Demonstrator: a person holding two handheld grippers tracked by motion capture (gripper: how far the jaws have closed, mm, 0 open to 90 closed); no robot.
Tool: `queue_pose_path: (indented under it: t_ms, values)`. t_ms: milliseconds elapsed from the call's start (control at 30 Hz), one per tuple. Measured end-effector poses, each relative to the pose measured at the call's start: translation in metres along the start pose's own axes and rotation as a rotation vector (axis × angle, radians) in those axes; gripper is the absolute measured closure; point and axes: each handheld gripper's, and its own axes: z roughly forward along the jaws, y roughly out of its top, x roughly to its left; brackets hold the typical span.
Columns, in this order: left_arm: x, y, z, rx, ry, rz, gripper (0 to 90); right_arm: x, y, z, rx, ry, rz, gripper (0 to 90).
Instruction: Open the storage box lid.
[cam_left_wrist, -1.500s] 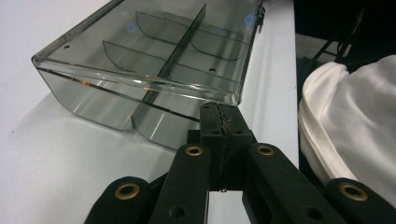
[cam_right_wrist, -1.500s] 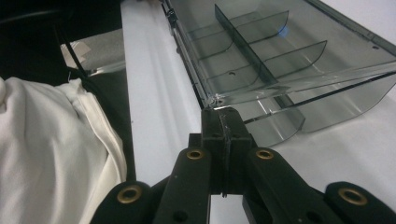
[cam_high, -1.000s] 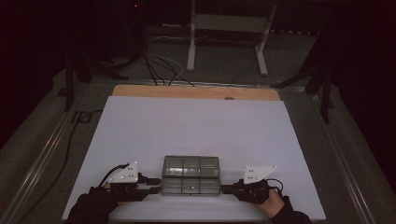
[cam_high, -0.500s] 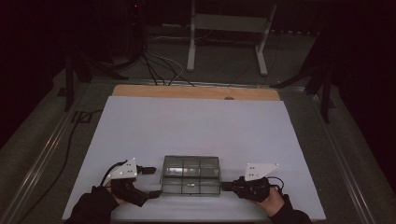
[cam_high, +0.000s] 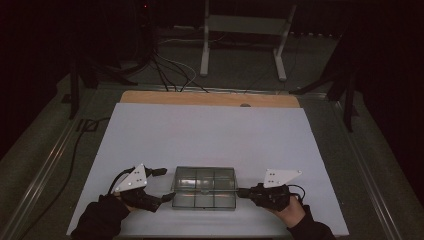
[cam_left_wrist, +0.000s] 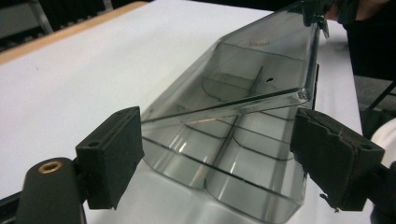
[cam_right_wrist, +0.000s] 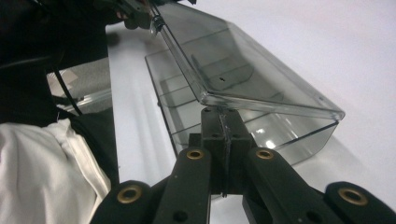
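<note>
Near counter edge: I see the clear, smoky plastic compartment box with hinged lid (cam_high: 204, 187) on the white counter (cam_high: 210, 135), lid slightly raised.
Left hand-held gripper (cam_high: 168, 184): jaws have just been opening, now spread wide around the box end, not pressing.
Right hand-held gripper (cam_right_wrist: 223, 122): closed flat at the lid's edge.
Handling: I judge it light, stiff, slippery; take the lid rim.

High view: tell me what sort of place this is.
Probably a recording or lab setup rather than a home. A white table stands in a dark room, loose cables run across the floor behind it, and a bare metal stand sits at the back. A clear compartment box lies on the table.
</note>
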Motion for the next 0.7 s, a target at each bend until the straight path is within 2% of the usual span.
queue_pose_path:
  t_ms: [133,267,367,433,633,700]
  values:
    - [0.000,0.004,0.004,0.010,0.039,0.007,21.9,-0.001,0.003,-0.001,-0.003,-0.006,-0.001,90.0]
    - [0.000,0.005,0.009,0.024,0.062,0.039,25.0,-0.002,0.004,-0.001,-0.008,-0.006,0.002,90.0]
    - [0.000,0.003,0.010,0.033,0.097,0.074,36.3,-0.003,0.005,-0.002,-0.012,-0.009,0.001,90.0]
    - [0.001,0.001,0.012,0.034,0.107,0.080,44.8,-0.003,0.006,-0.002,-0.013,-0.011,0.002,90.0]
    - [0.004,-0.001,0.016,0.041,0.164,0.122,58.7,-0.005,0.006,-0.003,-0.014,-0.022,0.009,90.0]
    - [0.005,-0.001,0.018,0.039,0.155,0.131,65.2,-0.006,0.006,-0.004,-0.016,-0.022,0.010,90.0]
